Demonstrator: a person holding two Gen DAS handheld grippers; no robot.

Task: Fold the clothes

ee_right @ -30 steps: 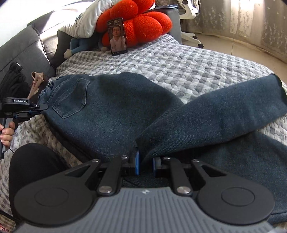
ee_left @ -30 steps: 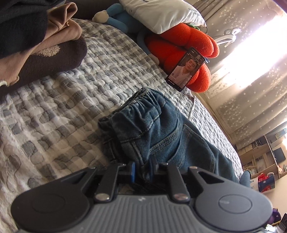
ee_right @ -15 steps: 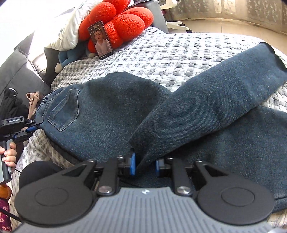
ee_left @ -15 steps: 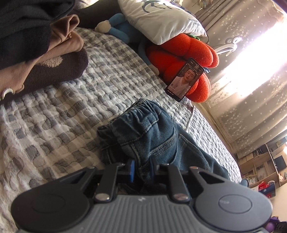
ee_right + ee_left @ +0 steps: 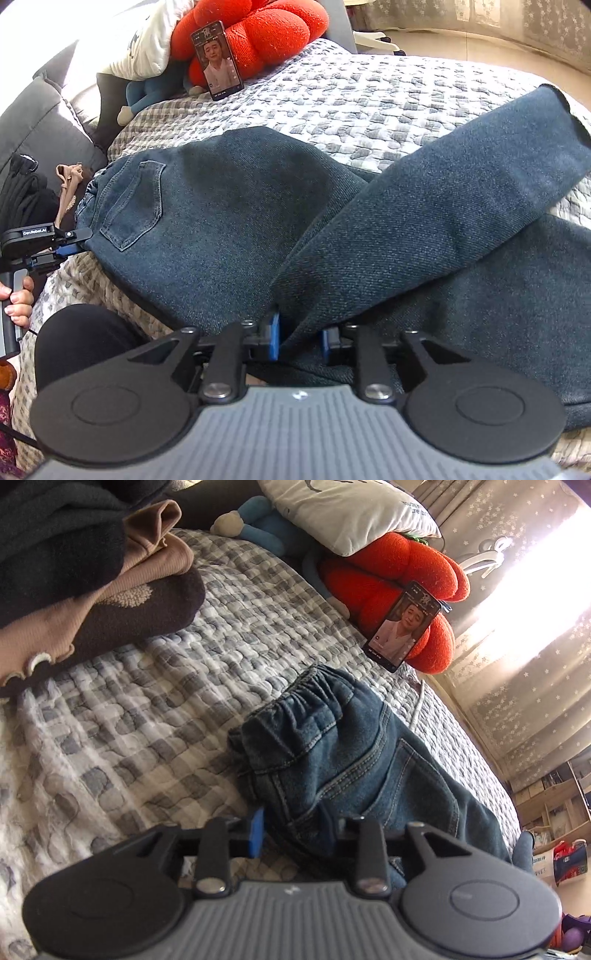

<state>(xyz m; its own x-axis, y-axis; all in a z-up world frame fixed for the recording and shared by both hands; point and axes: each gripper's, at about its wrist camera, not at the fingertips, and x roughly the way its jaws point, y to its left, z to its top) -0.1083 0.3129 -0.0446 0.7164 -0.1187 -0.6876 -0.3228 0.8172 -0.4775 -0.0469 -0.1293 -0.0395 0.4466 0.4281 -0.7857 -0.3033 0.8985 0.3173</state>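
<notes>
The jeans lie across the quilt, waistband toward nine o'clock in the right wrist view and one leg folded back on a slant toward two o'clock over the other. The left gripper sits at the waistband corner, its jaws spread with a clear gap, denim bunched between them but not squeezed. The right gripper is at the crease where the folded leg turns, its jaws also parted, cloth between the blue pads with space to spare. By my reading, each tool took one end of the garment so the fold could be laid with the fabric taut along its length; jaws this wide suggest the cloth is being let go (or is not yet gripped; one look cannot settle that).

A second ago both pairs of jaws were nearly closed on the denim, and they have widened since. The folded leg now lies farther over toward two o'clock, and the waistband looks slacker. The phone propped against the red cushion at twelve o'clock has not shifted.
</notes>
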